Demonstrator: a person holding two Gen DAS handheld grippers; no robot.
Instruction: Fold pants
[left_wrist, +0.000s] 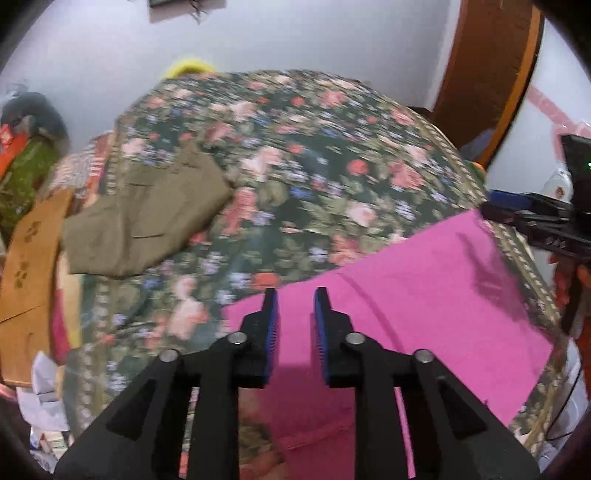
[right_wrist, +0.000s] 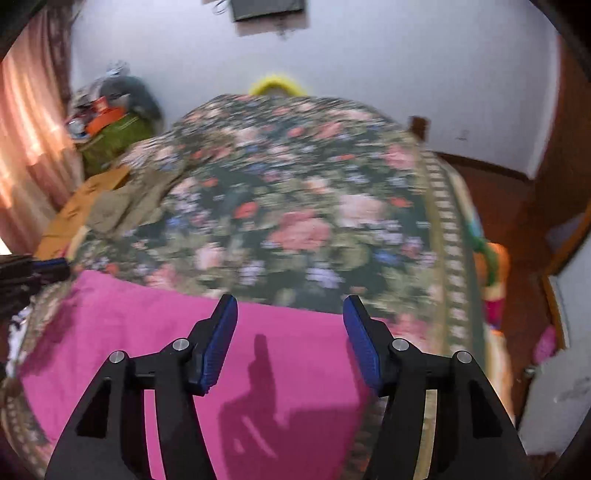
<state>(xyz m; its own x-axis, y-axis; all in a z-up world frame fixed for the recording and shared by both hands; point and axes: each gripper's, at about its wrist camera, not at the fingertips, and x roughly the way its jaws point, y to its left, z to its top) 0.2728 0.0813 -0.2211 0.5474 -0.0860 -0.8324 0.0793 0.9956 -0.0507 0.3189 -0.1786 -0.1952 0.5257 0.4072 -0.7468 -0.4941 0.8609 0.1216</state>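
Pink pants (left_wrist: 424, 291) lie flat on the near part of a floral bedspread (left_wrist: 295, 166); they also show in the right wrist view (right_wrist: 166, 332). My left gripper (left_wrist: 295, 299) hovers above the pants' far edge, jaws open with a modest gap and empty. My right gripper (right_wrist: 290, 306) hovers above the pants' far edge further right, jaws wide open and empty. The right gripper's body shows at the right edge of the left wrist view (left_wrist: 546, 225). The left gripper's tip shows at the left edge of the right wrist view (right_wrist: 37, 267).
An olive-brown folded garment (left_wrist: 147, 221) lies at the bed's far left, also in the right wrist view (right_wrist: 122, 206). Cardboard (left_wrist: 29, 266) and clutter sit left of the bed. The floral bedspread (right_wrist: 295, 206) fills the middle. A wooden door frame (left_wrist: 480, 74) stands at right.
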